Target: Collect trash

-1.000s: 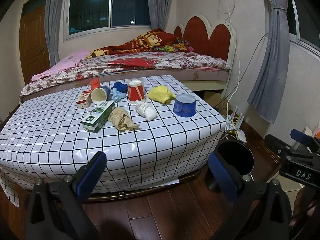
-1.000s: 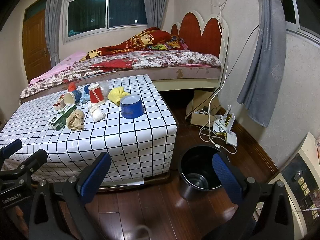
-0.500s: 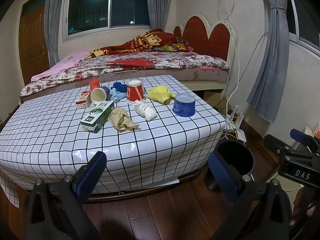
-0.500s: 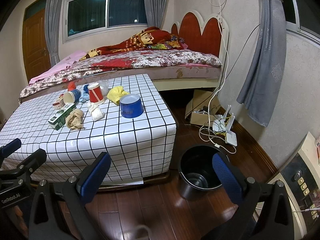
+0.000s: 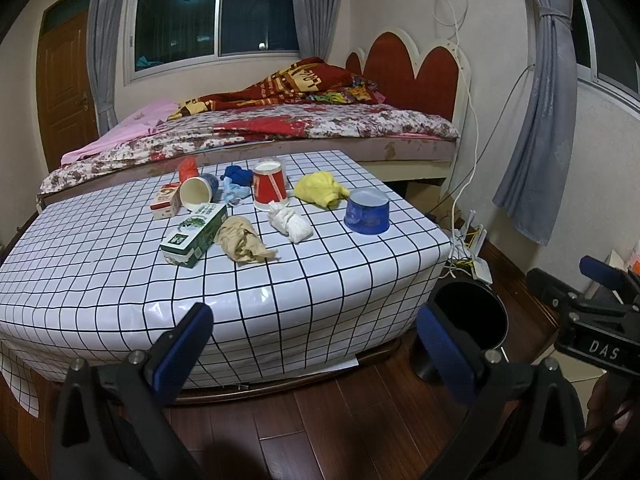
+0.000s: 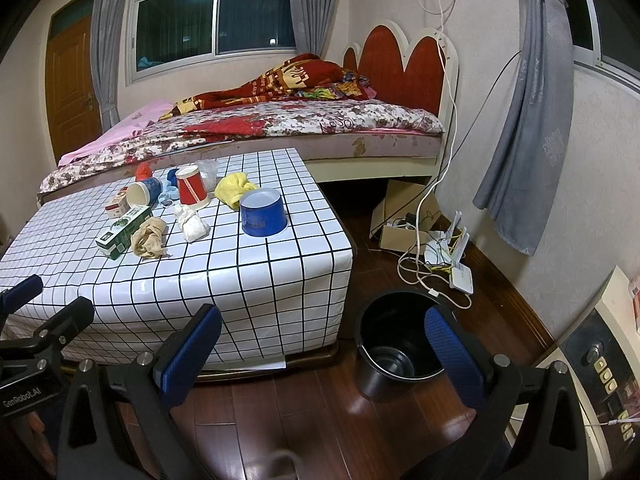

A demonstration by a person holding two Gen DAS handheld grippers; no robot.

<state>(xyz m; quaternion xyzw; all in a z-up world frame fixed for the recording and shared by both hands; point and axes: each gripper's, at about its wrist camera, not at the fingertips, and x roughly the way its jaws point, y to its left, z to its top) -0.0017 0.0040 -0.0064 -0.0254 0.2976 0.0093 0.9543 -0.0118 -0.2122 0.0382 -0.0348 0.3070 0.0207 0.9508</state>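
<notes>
- Nothing has shifted since a second ago; my left gripper [image 5: 314, 344] and right gripper [image 6: 324, 344] stay put, fingers apart, empty.
- Trash [image 5: 244, 240] sits on the table [image 5: 100, 264], well beyond my fingers; the bin [image 6: 400, 344] stands beside it.

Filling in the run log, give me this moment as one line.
phase: pre-grasp | left gripper: open, empty | right gripper: open, empty | trash: on table | bin: on floor, nothing visible inside

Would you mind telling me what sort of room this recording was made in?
Most likely a home bedroom: a bed with a red headboard, a curtained window, and a low table of trash nearby.
</notes>
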